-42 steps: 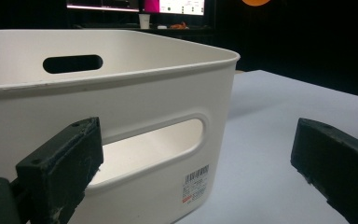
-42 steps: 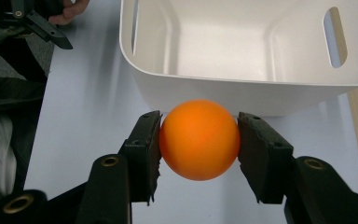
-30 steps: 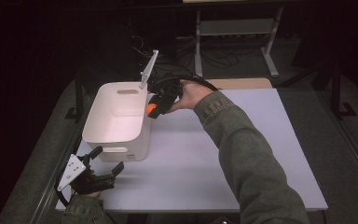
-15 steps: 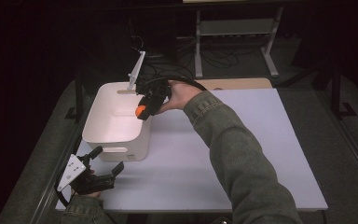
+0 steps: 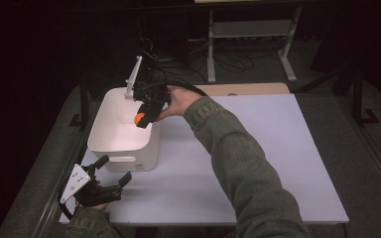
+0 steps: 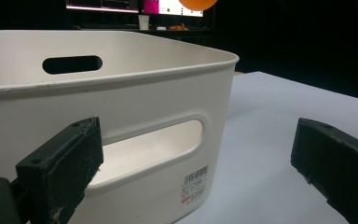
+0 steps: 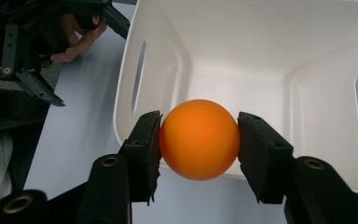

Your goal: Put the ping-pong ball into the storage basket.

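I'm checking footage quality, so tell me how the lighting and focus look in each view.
High view: dark surroundings, only the white table and white bin lit, slightly soft. Left gripper view: bin sharp, the near jaws a bit blurred, background black. Right gripper view: orange ball crisp and evenly lit, bin interior bright without harsh glare.

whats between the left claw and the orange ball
The white bin's near wall and its bare inside, seen in the high view. The left claw sits open in front of it; the right claw holds the ball above it.
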